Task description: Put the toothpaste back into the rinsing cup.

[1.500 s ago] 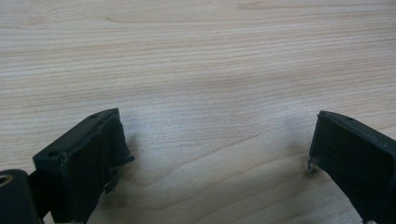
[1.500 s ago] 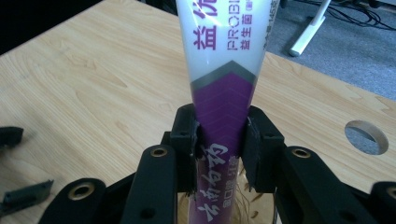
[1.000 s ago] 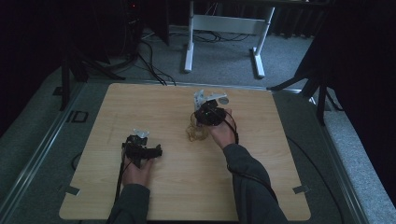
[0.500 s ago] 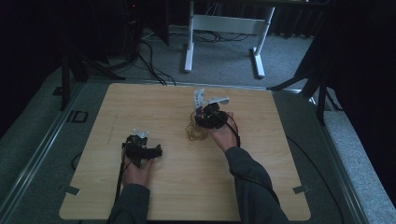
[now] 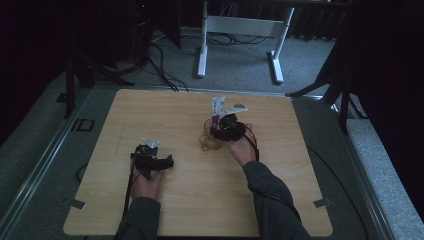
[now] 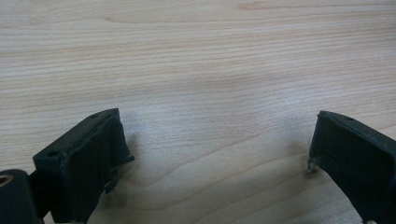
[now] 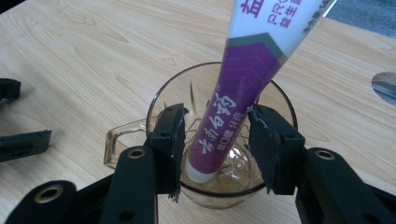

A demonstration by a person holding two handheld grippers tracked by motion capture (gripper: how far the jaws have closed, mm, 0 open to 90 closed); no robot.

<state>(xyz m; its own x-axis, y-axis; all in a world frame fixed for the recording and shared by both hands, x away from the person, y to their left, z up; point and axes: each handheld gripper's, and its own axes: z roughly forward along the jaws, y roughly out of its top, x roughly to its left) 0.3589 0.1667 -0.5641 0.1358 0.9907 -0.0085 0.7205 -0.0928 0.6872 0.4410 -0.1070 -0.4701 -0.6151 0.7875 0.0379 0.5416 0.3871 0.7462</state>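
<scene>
A white and purple toothpaste tube (image 7: 243, 74) stands cap-down and leaning in a clear glass mug (image 7: 161, 100) on the wooden table (image 5: 165, 115). My right gripper (image 7: 215, 140) reaches over the mug's rim with the tube between its jaws. The jaws have just been opening, and a gap shows between the left pad (image 7: 175, 140) and the tube. In the high view the right gripper (image 5: 220, 131) sits at the mug (image 5: 208, 144), with the tube (image 5: 217, 106) sticking up behind it. My left gripper (image 6: 215, 158) rests open on bare wood, seen in the high view (image 5: 150, 151) at front left.
A small silvery round object (image 7: 385, 84) lies on the table to the right of the mug. The left gripper's jaws (image 7: 18, 140) show at the left edge of the right gripper view. A white table frame (image 5: 240, 25) and cables lie on the floor beyond the table.
The right gripper's jaws have spread off the tube. The tube has come from a flatter lean to stand steeper in the mug. The left hand has stayed put.
</scene>
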